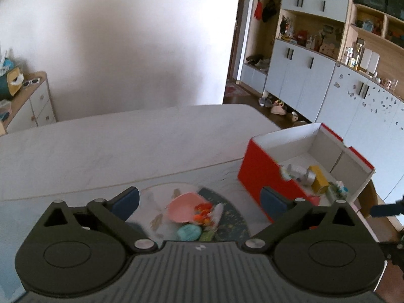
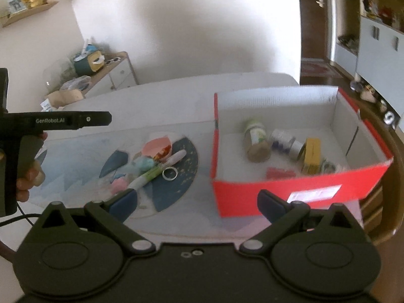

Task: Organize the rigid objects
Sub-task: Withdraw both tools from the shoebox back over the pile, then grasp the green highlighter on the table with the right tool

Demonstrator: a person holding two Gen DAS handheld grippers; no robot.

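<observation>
A red cardboard box (image 2: 298, 186) with a white inside stands on the table at the right; it also shows in the left wrist view (image 1: 255, 174). In it lie a jar (image 2: 256, 139), a small white bottle (image 2: 285, 142), a yellow box (image 2: 311, 155) and a red piece (image 2: 280, 172). Left of it, on a round patterned mat (image 2: 176, 179), lie a pink bowl (image 2: 156, 146), a white and green marker (image 2: 156, 170), a metal ring (image 2: 169, 173) and a teal lump (image 2: 146, 163). My left gripper (image 1: 199, 199) is open above this pile. My right gripper (image 2: 198, 202) is open and empty, in front of the mat and box.
The white marble-look table (image 1: 101, 146) stretches back to a white wall. A low cabinet (image 2: 111, 73) with clutter stands at the back left. Grey cupboards and shelves (image 1: 315, 75) fill the right side. A wooden chair back (image 2: 388, 202) curves by the box's right side.
</observation>
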